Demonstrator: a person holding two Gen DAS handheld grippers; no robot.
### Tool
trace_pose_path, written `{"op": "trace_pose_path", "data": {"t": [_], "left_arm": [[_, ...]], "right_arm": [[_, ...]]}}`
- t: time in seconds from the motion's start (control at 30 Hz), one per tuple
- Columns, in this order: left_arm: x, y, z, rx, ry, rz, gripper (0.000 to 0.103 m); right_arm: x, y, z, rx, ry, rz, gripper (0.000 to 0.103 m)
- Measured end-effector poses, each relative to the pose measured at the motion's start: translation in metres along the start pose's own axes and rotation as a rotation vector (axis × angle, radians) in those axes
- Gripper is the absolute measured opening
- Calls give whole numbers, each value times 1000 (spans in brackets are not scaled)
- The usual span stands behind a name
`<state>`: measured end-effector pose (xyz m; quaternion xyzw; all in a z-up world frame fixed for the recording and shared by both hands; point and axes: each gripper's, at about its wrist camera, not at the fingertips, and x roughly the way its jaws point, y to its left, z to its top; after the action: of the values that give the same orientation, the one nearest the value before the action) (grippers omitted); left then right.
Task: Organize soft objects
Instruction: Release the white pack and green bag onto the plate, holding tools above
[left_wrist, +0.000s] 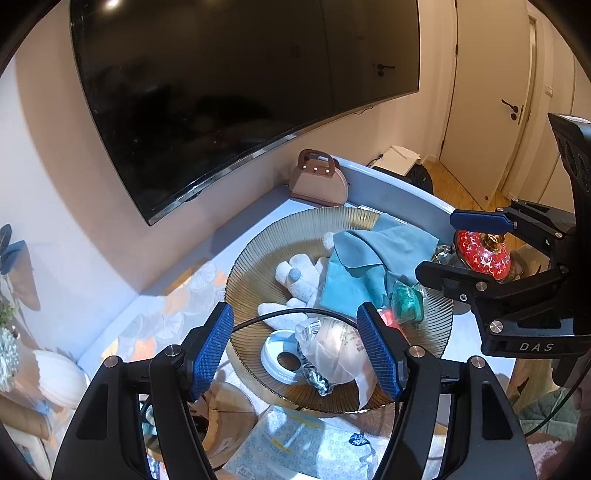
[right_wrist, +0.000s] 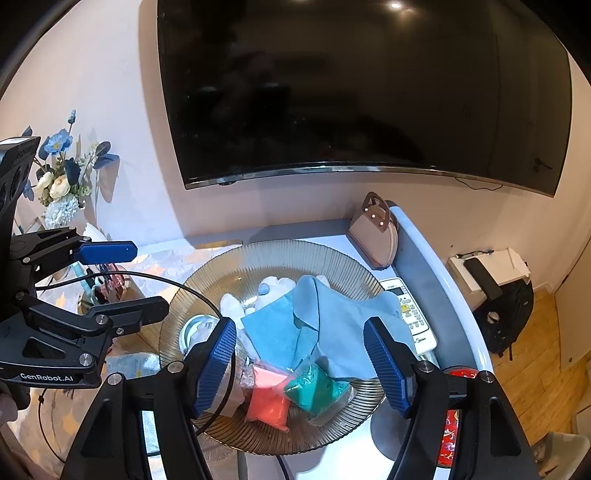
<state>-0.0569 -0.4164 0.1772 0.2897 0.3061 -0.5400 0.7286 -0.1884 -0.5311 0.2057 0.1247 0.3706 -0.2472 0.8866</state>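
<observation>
Both grippers poised over ribbed glass plate (right_wrist: 354, 258) on tabletop (left_wrist: 251, 225), w/ soft things heaped inside; left gripper (left_wrist: 295, 347) fingers spread, released, nothing pinched, framing a wrapped bun (left_wrist: 341, 350) at plate's near edge, pads not seen touching it; right gripper (right_wrist: 299, 363) fingers also apart, released, gripping nothing, hovering above orange packet (right_wrist: 267, 397) & green packet (right_wrist: 314, 387) at near rim; blue cloth (right_wrist: 332, 321) draped across plate's middle & right, partly over white plush (left_wrist: 299, 277), plush toward far-left side; white ring (left_wrist: 282, 360) lying flat in plate just left of bun, touching a black-white patterned scrap (left_wrist: 316, 380); black cable (left_wrist: 288, 314) looping over plate betw. left fingers; remote (right_wrist: 410, 314) on tabletop at plate's right edge, partly under cloth; brown purse (right_wrist: 376, 232) upright behind plate, near wall; big dark TV (right_wrist: 362, 85) on wall above; red ornate jar (left_wrist: 482, 254) right of plate, behind right gripper in left view; flowers (right_wrist: 62, 173) far left; tissue pack (left_wrist: 306, 443) below plate's near rim.
</observation>
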Motion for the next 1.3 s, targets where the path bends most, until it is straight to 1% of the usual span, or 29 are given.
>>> {"op": "trace_pose_path", "data": {"t": [1.3], "left_arm": [[0,2,-4,-19,15,-10,68]], "right_arm": [[1,8,1,-31,14,9,70]]}}
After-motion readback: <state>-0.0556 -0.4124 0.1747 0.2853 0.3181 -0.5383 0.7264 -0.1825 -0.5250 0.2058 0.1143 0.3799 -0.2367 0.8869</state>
